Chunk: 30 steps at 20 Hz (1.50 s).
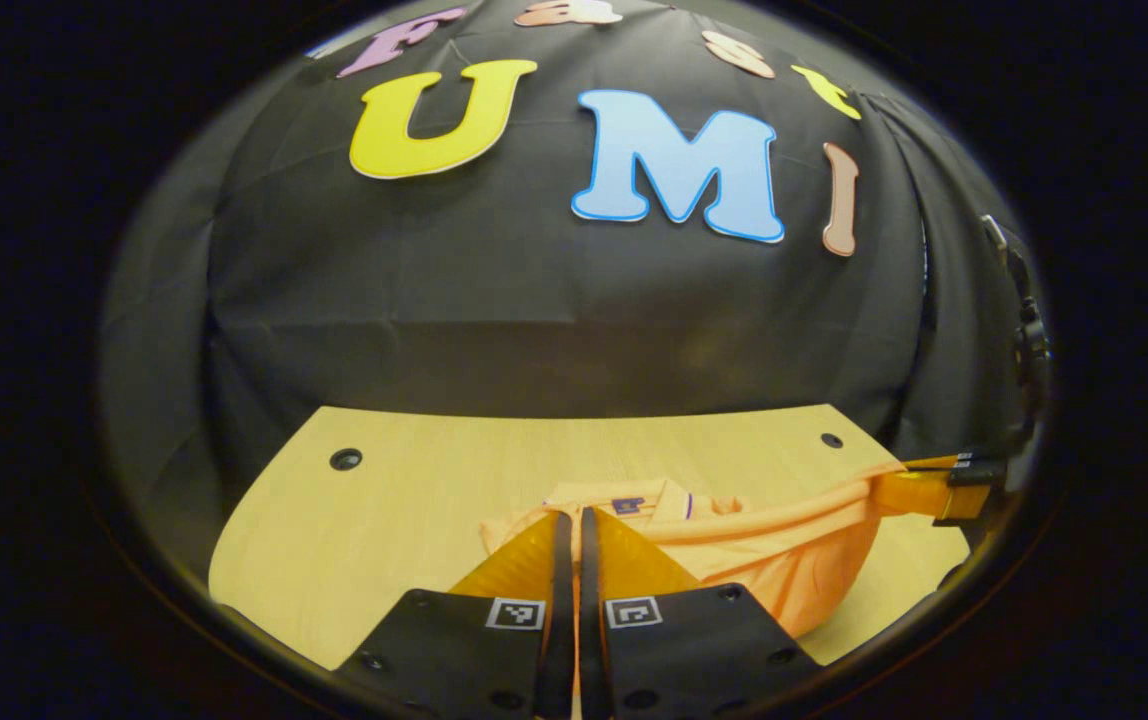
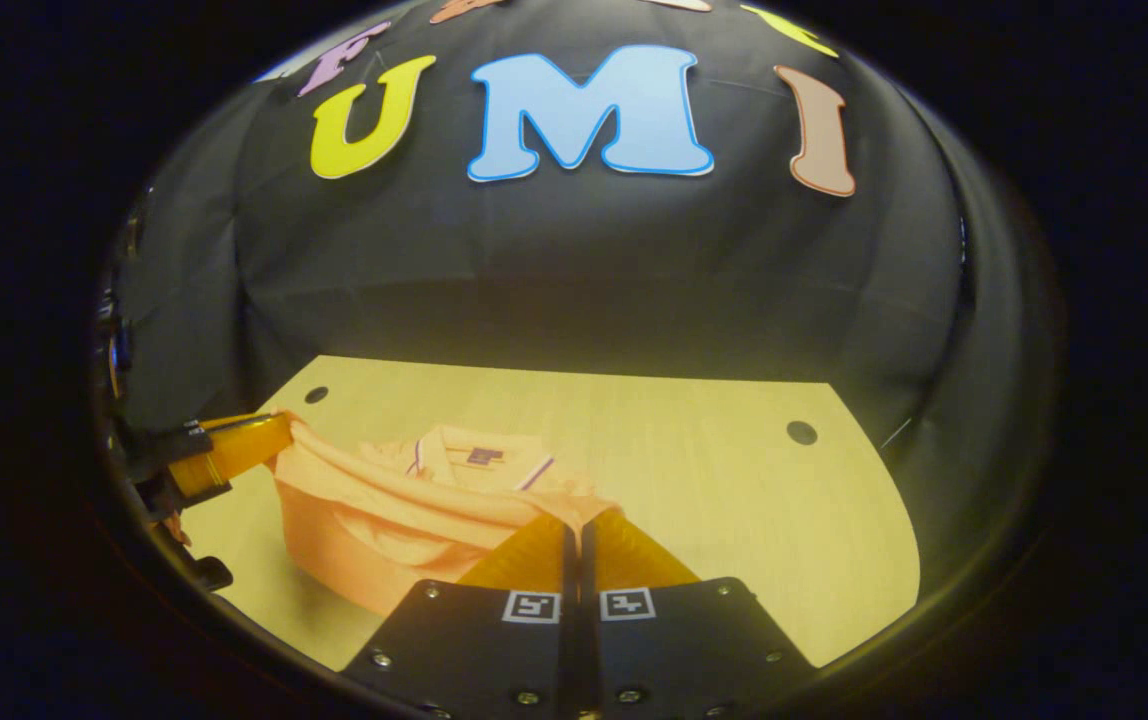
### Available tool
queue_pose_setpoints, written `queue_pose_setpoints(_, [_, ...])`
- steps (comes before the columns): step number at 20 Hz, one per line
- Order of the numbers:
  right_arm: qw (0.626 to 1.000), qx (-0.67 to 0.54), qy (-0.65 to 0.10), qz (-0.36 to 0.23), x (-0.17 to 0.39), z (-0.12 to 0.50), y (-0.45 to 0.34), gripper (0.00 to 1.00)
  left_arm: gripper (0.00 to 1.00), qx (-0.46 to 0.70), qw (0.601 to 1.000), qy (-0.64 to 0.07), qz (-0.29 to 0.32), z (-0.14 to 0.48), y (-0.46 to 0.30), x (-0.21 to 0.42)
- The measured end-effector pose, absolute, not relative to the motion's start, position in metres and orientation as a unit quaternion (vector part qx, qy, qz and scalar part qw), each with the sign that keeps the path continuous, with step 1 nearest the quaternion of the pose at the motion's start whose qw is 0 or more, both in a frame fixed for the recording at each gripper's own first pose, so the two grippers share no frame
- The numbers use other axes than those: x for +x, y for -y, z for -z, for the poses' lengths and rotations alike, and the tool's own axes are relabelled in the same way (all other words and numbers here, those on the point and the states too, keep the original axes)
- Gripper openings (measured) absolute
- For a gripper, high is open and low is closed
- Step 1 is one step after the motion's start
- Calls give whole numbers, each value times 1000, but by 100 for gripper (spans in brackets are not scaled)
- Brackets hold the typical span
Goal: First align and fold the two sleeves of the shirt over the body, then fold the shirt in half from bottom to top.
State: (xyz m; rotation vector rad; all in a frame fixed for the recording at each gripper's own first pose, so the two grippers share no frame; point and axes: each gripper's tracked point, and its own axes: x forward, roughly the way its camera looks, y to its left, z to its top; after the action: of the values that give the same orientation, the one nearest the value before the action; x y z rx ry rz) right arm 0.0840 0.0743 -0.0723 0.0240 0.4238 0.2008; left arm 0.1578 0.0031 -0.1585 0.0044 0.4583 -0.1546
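Note:
An orange polo shirt [image 1: 784,570] lies bunched on the wooden table [image 1: 384,520], its collar [image 2: 479,455] facing the far wall. My left gripper [image 1: 574,515] is shut on one corner of the shirt's lifted edge. In the right gripper view, the left gripper [image 2: 269,430] comes in from the left, pinching that corner. My right gripper [image 2: 577,522] is shut on the other corner. In the left gripper view, the right gripper [image 1: 889,488] reaches in from the right. The edge hangs stretched between the two grippers above the shirt body [image 2: 374,545]. The sleeves are hidden in the folds.
The light wooden tabletop [image 2: 734,500] has small round holes near its far corners [image 1: 345,459] [image 2: 801,432]. Black cloth walls close in the back and both sides. Bare table lies left of the shirt in the left gripper view and right of it in the right gripper view.

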Motion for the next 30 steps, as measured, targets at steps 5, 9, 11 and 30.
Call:
queue_pose_setpoints(5, [973, 22, -206, -103, 124, 72, -79, 0, 8, 34, 969, -234, 71, 177, -9, 188])
queue_pose_setpoints(9, [972, 31, -206, -106, 156, 79, -89, 0, 8, 50, 970, -232, 61, 193, -22, 212])
queue_pose_setpoints(11, [972, 32, -209, -104, 170, 87, -95, 0, 9, 64, 970, -229, 58, 202, -26, 225])
queue_pose_setpoints(30, [957, -22, -281, -63, 204, 161, -115, 5, 9, 97, 952, -289, 37, 286, -44, 257])
